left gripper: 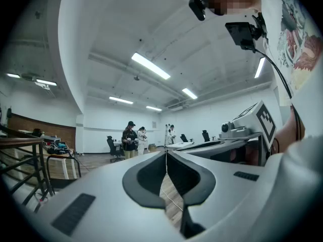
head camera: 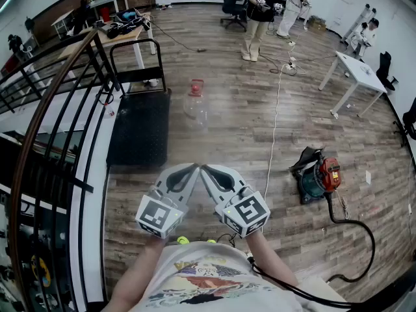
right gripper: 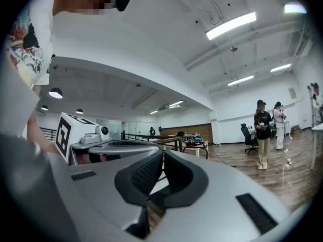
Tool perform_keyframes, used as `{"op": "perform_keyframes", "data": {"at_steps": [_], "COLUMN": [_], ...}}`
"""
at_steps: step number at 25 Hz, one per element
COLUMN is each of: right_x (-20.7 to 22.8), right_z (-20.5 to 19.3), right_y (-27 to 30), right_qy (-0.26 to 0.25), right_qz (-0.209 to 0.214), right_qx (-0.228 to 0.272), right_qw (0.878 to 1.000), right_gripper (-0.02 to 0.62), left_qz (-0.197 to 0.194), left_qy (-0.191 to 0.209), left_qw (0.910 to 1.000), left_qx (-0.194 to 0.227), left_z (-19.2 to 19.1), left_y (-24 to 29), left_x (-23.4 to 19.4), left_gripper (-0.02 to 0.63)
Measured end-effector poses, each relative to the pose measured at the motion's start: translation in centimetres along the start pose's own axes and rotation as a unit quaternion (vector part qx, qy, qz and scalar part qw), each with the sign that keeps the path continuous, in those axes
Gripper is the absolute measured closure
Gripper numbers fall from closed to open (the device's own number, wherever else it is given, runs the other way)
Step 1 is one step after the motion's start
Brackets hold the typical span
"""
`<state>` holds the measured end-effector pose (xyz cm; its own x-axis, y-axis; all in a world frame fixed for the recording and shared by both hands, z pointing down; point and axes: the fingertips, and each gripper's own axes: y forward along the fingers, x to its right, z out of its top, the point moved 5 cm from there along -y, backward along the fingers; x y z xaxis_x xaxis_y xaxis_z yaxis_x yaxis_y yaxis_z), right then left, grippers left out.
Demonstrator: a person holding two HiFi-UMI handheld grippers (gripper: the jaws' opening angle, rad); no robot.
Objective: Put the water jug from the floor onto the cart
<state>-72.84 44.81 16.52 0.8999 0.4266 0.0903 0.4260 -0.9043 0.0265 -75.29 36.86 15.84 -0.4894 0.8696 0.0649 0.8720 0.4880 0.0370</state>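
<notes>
A clear water jug [head camera: 195,106] with a red cap stands upright on the wooden floor ahead of me. Just left of it lies the flat black cart [head camera: 141,129], its handle bar [head camera: 135,54] at the far end. My left gripper [head camera: 195,168] and right gripper [head camera: 203,168] are held close to my body, tips nearly touching each other, both shut and empty, well short of the jug. In the left gripper view the left gripper [left gripper: 166,152] has its jaws pressed together; in the right gripper view the right gripper [right gripper: 162,153] is shut too. The jug shows in neither gripper view.
A dark stair railing [head camera: 55,103] runs along the left. A red and teal vacuum [head camera: 318,176] with a black hose lies on the floor at right. A white cable [head camera: 275,122] crosses the floor. People [head camera: 261,10] stand at the back, near white tables [head camera: 353,73].
</notes>
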Motion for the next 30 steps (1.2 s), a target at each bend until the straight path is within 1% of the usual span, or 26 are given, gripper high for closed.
{"op": "perform_keyframes", "data": {"at_steps": [7, 15, 19, 30], "right_x": [-0.4, -1.4, -2.9, -8.1], "right_z": [0.2, 0.2, 0.2, -0.2], "right_y": [0.6, 1.3, 1.8, 4.6], "right_qy": [-0.003, -0.008, -0.003, -0.005], "right_qz": [0.003, -0.007, -0.014, -0.029], "right_qx": [-0.001, -0.008, -0.006, -0.011], "right_qw": [1.0, 1.0, 1.0, 1.0], "right_gripper": [0.572, 0.572, 0.572, 0.571], "left_qz": [0.005, -0.007, -0.011, -0.018], "left_qy": [-0.002, -0.001, -0.006, -0.007], "left_qw": [1.0, 1.0, 0.9999, 0.9998], "left_qx": [0.0, -0.001, -0.006, -0.007], "left_z": [0.2, 0.2, -0.1, -0.5], "left_y": [-0.5, -1.7, -3.3, -8.3], "left_x": [-0.5, -1.0, -1.3, -4.2], "left_gripper": [0.594, 0.594, 0.592, 0.593]}}
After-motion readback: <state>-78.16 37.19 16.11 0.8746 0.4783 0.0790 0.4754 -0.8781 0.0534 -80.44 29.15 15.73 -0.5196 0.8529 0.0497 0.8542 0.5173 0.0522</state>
